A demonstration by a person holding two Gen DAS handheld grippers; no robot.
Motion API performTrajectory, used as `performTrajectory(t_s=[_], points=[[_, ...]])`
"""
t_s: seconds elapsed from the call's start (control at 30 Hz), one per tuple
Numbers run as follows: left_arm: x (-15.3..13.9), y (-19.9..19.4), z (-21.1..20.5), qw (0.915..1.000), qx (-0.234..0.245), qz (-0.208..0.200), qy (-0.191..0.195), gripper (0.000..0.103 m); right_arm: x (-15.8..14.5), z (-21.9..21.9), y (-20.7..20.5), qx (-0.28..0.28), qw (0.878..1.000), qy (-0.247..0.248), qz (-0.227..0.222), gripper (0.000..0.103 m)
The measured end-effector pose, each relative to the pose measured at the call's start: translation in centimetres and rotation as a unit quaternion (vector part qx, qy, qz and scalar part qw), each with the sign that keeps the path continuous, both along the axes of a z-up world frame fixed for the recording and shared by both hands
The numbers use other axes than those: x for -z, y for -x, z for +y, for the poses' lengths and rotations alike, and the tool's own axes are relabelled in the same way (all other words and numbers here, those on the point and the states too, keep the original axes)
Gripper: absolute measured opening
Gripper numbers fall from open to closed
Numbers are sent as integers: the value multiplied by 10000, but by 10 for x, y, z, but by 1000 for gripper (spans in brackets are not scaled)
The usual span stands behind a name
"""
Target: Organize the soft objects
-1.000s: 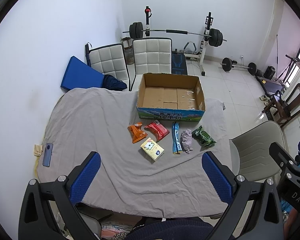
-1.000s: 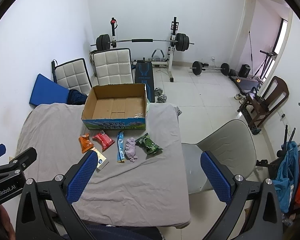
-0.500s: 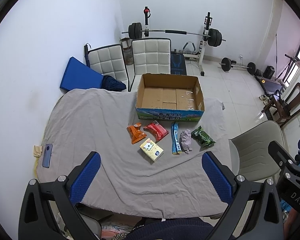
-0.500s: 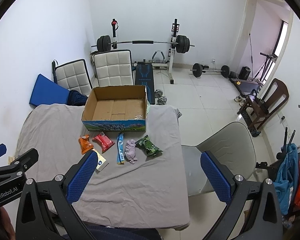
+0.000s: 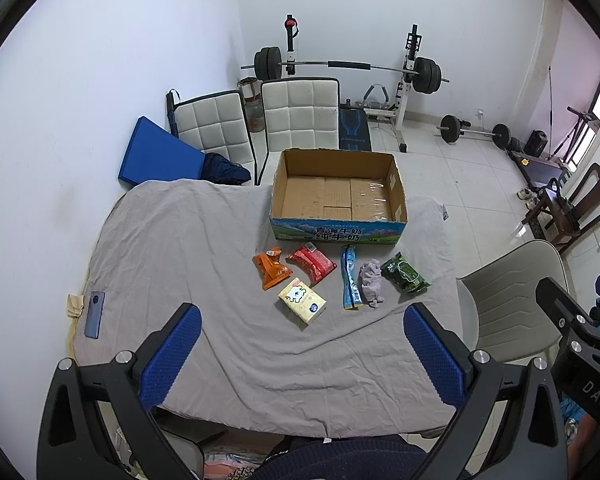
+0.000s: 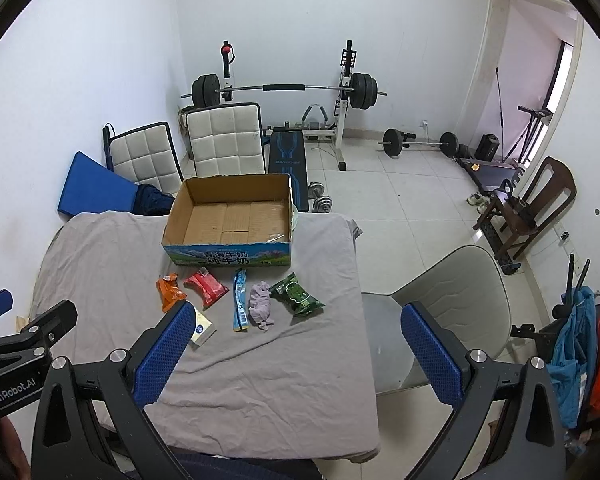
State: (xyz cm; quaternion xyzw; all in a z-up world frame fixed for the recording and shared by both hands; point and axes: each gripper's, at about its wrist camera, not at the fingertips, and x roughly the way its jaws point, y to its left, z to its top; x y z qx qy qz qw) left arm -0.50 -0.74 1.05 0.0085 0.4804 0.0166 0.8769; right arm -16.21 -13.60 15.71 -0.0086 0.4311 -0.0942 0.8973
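Cardboard box point(image 5: 338, 196) at the table's far edge: only its bare cardboard floor shows. Just in front of it, in a row on the grey cloth point(image 5: 172, 248): orange pouch point(image 5: 271, 268), red pack point(image 5: 312, 264), yellow tissue pack point(image 5: 302, 301), blue sachet point(image 5: 350, 278), grey rag point(image 5: 371, 278), green pack point(image 5: 405, 273). Left gripper point(image 5: 302, 350) and right gripper point(image 6: 294, 346) hover wide apart, holding nothing, well short of the row.

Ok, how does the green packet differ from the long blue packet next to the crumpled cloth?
The green packet is broad and puffy; the blue packet is thin and long. The green one lies right of the crumpled cloth, angled; the blue one lies left of it, pointing toward the cardboard box. Both lie loose on the grey sheet.
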Motion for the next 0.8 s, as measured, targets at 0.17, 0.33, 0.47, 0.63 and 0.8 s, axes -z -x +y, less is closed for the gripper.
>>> performTrajectory(t_s=[0.17, 0.33, 0.47, 0.63, 0.8], points=[[7, -18, 0, 10000, 13, -34, -21, 103, 15, -9, -19, 38, 10000, -30, 78, 103], [49, -75, 16, 9992, -254, 319, 33, 103, 65, -28, -74, 86, 9988, -147, 461, 103], [104, -120, 29, 9953, -384, 881, 117, 103, 126, -41, -127, 135, 9962, -17, 865, 103], [193, -161, 37, 9840, -624, 1670, 25, 103, 229, -63, -194, 43, 9870, 77, 1605, 103], [286, -178, 42, 9663, -844, 2407, 339, 103, 326, -76, -245, -100, 9729, 189, 2303, 103]])
